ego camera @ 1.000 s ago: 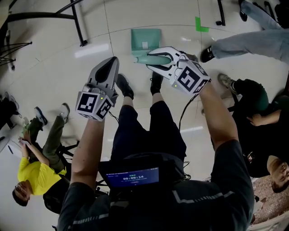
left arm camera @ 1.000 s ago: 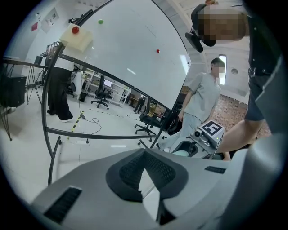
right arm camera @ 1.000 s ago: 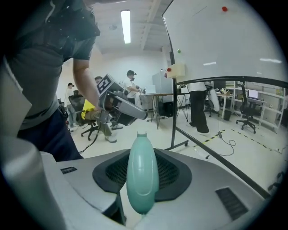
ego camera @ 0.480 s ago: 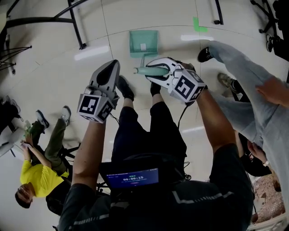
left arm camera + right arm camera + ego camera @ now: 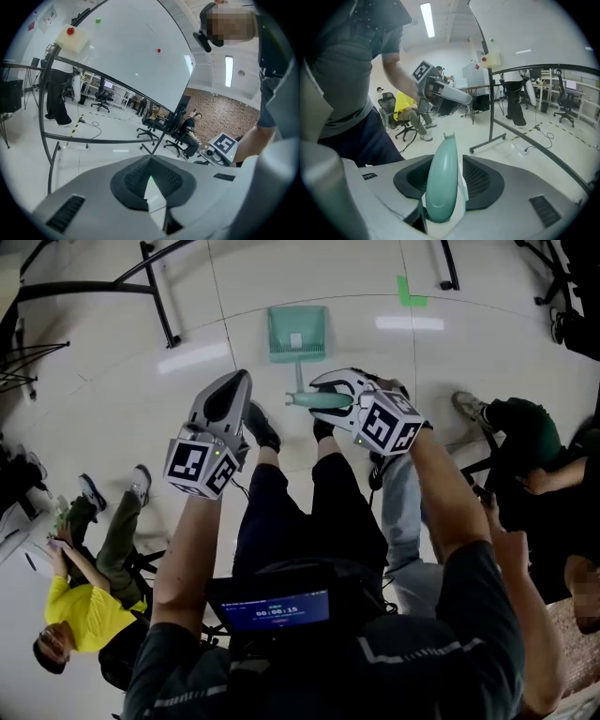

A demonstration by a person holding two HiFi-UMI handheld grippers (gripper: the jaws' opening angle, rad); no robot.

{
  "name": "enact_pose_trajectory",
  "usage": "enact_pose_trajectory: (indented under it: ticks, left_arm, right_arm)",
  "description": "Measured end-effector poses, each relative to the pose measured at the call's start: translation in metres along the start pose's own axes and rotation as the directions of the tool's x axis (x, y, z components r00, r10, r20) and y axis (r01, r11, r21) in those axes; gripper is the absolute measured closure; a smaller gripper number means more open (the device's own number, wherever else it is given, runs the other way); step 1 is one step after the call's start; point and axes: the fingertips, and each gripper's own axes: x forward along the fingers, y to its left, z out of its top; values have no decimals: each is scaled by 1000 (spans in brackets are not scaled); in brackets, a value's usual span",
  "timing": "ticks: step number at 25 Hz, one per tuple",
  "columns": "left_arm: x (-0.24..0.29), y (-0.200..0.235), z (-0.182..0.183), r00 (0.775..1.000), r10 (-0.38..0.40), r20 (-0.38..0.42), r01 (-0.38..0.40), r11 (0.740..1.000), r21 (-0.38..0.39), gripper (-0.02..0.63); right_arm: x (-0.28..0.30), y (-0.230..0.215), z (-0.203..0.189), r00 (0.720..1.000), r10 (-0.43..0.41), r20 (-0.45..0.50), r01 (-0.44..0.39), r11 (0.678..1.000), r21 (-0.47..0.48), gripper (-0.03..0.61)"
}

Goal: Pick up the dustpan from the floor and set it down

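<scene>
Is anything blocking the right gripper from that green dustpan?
Nothing visible does. The dustpan has its handle already between the jaws of the right gripper, which have just been opening.

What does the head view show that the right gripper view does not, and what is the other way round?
Only the head view: the green pan of the dustpan lying on the floor, and a green tape mark.

Only the right gripper view: a ceiling light, and a gap beside the handle inside the right gripper, whose jaws have just been opening.

Both: the handle between those jaws, the left gripper and the person in yellow.
</scene>
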Motion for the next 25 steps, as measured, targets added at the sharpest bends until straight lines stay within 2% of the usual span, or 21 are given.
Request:
enact_pose_trajectory:
  ticks: [8, 13, 16, 20, 23, 25]
  left_arm:
    - [-9, -11, 11, 1000, -9, -2, 10, 1000, 14, 578]
    - [-32, -36, 41, 999, -28, 31, 27, 999, 39, 578]
    - [-50, -61, 86, 995, -46, 87, 39, 996, 77, 578]
    - [-98, -112, 147, 987, -67, 149, 50, 992, 118, 578]
    - [-137, -143, 199, 976, -83, 200, 52, 986, 156, 578]
    - [-162, -165, 233, 967, -95, 236, 51, 981, 185, 578]
  right_arm:
    - [-13, 7, 1, 999, -15, -40, 15, 1000, 7, 360]
    - [-44, 20, 33, 998, -55, 0, 55, 998, 31, 360]
    - [-80, 23, 80, 992, -106, 73, 104, 994, 22, 360]
    - [-144, 49, 164, 966, -175, 190, 169, 985, 45, 360]
    - [-194, 64, 234, 938, -219, 270, 220, 975, 28, 377]
    - [-230, 73, 279, 906, -257, 336, 262, 965, 31, 393]
